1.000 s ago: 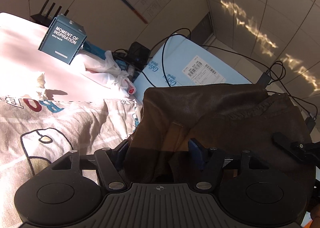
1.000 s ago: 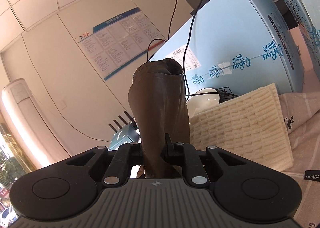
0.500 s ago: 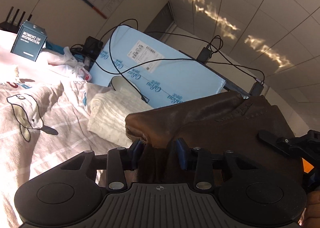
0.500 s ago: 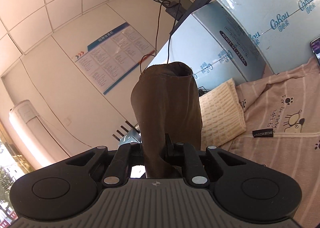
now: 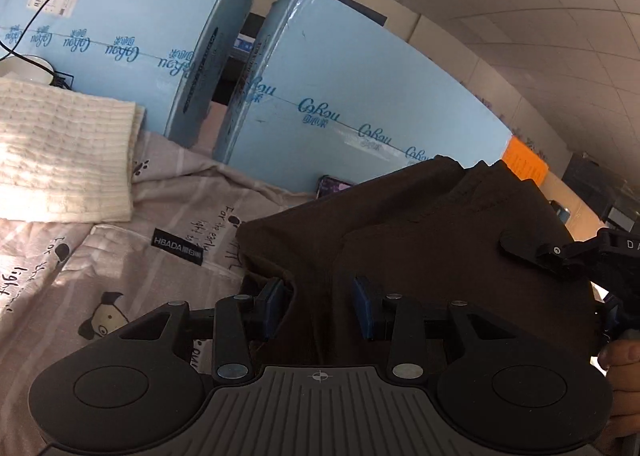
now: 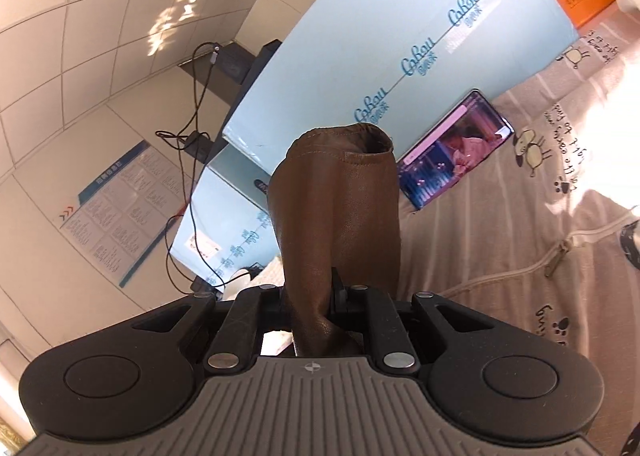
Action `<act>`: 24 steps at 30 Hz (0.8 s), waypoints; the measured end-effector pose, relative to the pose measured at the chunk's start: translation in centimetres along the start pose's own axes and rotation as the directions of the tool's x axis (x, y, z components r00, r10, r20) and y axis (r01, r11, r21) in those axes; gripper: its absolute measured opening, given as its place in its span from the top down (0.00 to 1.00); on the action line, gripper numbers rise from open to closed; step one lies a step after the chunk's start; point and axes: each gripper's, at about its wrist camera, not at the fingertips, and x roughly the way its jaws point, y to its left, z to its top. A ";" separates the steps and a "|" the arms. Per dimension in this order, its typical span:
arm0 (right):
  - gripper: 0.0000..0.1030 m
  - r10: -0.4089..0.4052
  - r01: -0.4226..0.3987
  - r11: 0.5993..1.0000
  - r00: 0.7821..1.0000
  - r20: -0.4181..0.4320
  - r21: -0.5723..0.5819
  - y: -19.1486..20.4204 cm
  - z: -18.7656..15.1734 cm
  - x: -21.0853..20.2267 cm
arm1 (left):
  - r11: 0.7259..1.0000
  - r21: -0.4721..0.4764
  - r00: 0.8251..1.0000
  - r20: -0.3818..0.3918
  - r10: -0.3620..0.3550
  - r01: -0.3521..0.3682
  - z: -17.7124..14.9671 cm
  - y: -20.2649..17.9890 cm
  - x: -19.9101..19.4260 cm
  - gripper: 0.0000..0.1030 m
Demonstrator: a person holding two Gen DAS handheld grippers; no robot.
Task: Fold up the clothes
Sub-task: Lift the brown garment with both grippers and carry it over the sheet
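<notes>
A dark brown, leather-like garment point(image 5: 440, 240) hangs in the air between my two grippers, above the bed. In the left wrist view my left gripper point(image 5: 319, 308) is shut on a bunched fold of it, blue pads point(image 5: 362, 310) pressing from both sides. One black finger point(image 5: 532, 256) of the other gripper shows at the garment's right edge, with a person's hand point(image 5: 618, 356) below it. In the right wrist view my right gripper point(image 6: 316, 296) is shut on the brown garment point(image 6: 340, 208), whose stitched open hem stands up past the jaws.
Two big light-blue cartons point(image 5: 360, 76) stand along the far side of the bed. A folded cream knit point(image 5: 60, 160) lies at the left on the cartoon-print sheet point(image 5: 100, 256). A lit phone point(image 6: 452, 152) leans against a carton. Cables hang behind.
Both views have swung right along the bed; the small blue box and router are out of sight and the phone has appeared. My left jaws narrowed onto the brown fold. The right grip is unchanged.
</notes>
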 end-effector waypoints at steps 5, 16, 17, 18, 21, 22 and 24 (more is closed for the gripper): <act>0.88 -0.145 0.148 0.987 0.988 -0.052 0.060 -5.3 1.4 0.6 | 0.999 0.029 1.000 -0.017 0.018 -0.018 0.8 0.1 0.6 0.63; 0.59 -0.285 0.284 0.951 0.959 0.011 -0.119 -5.7 0.4 -0.4 | 0.993 0.115 0.999 -0.022 0.029 -0.026 3.9 -0.5 3.7 0.42; 0.50 -0.311 0.314 0.936 0.949 0.048 -0.158 -5.3 0.3 -0.6 | 0.993 0.118 0.999 -0.024 0.026 -0.023 4.1 -0.4 4.0 0.41; 0.46 -0.335 0.345 0.918 0.938 0.086 -0.196 -4.8 0.2 -0.8 | 0.993 0.118 0.999 -0.027 0.025 -0.021 4.2 -0.2 4.3 0.41; 0.39 -0.345 0.401 0.854 0.913 0.216 -0.330 -3.3 -0.5 -1.6 | 0.998 0.069 0.999 -0.040 0.018 -0.015 4.5 1.5 5.0 0.39; 0.35 -0.321 0.388 0.842 0.919 0.230 -0.376 -2.8 -0.7 -1.8 | 0.999 0.042 0.999 -0.049 0.012 -0.010 4.5 2.2 5.2 0.39; 0.29 -0.255 0.333 0.820 0.941 0.224 -0.466 -1.8 -1.4 -2.1 | 1.000 -0.024 0.998 -0.063 0.000 -0.001 4.6 3.6 5.3 0.38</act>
